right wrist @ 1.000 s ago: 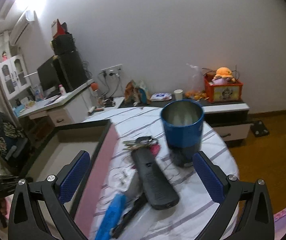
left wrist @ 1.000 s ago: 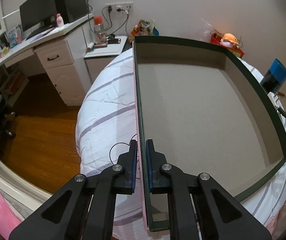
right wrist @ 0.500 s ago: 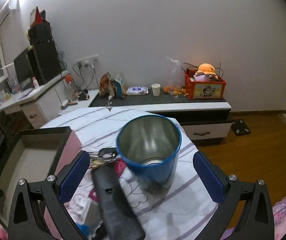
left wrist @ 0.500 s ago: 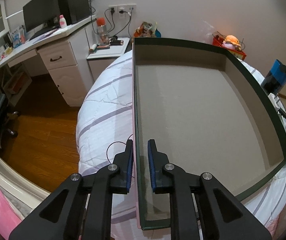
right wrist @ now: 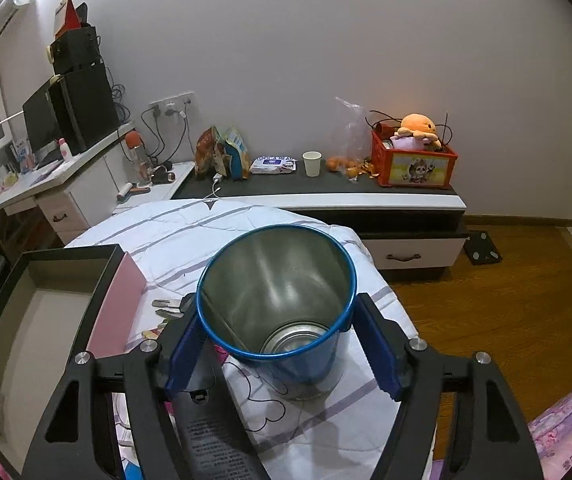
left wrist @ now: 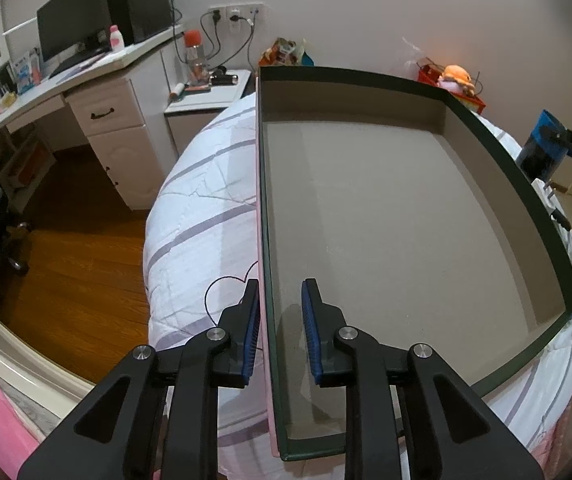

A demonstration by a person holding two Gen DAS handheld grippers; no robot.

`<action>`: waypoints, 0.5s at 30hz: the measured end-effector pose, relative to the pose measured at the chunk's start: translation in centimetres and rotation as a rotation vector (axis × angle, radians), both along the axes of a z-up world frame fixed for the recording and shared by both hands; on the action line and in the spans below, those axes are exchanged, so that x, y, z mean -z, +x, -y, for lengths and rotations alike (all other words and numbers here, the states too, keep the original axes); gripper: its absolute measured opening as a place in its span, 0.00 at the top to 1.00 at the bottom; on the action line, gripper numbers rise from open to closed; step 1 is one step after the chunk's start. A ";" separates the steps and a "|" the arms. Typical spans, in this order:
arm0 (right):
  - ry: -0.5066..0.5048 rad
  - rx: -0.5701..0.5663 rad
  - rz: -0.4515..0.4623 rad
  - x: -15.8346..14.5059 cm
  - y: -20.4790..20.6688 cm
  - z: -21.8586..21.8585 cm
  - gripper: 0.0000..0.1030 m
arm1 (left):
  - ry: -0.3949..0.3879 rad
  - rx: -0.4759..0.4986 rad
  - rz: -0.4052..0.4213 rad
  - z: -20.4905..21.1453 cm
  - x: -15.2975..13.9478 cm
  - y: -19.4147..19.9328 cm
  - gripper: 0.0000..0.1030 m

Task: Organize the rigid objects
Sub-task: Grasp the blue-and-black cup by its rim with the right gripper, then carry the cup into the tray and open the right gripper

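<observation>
A large empty box (left wrist: 386, 216) with a dark green rim and pink outside lies on the bed; it also shows in the right wrist view (right wrist: 46, 280). My left gripper (left wrist: 280, 320) is open, its jaws straddling the box's left wall without squeezing it. A blue metal cup (right wrist: 278, 300), open and empty, stands upright on the bedspread. My right gripper (right wrist: 278, 344) sits around the cup with both pads at its sides, partly closed. The cup also shows at the right edge of the left wrist view (left wrist: 542, 144).
Keys (right wrist: 170, 308) and a black remote (right wrist: 210, 432) lie on the bedspread left of the cup, between it and the box. A low cabinet (right wrist: 326, 200) with a red crate (right wrist: 414, 160) stands against the wall. A white desk (left wrist: 86, 92) stands at the left.
My left gripper has let go of the box wall and opened. My right gripper has moved forward and closed in around the blue cup.
</observation>
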State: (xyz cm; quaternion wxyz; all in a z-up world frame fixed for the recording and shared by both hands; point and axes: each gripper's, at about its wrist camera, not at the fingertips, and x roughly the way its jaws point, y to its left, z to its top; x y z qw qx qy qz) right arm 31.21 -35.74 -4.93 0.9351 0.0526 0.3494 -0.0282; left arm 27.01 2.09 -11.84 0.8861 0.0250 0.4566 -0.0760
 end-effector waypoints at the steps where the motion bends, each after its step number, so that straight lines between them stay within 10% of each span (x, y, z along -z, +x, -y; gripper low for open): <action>1: -0.001 -0.001 0.000 0.0 -0.1 0.0 0.30 | -0.004 0.000 -0.003 0.0 0.1 0.0 0.81; 15: -0.070 -0.133 0.164 -6.5 -3.3 -6.3 0.30 | 0.008 -0.021 0.051 -0.7 -0.1 -0.7 0.94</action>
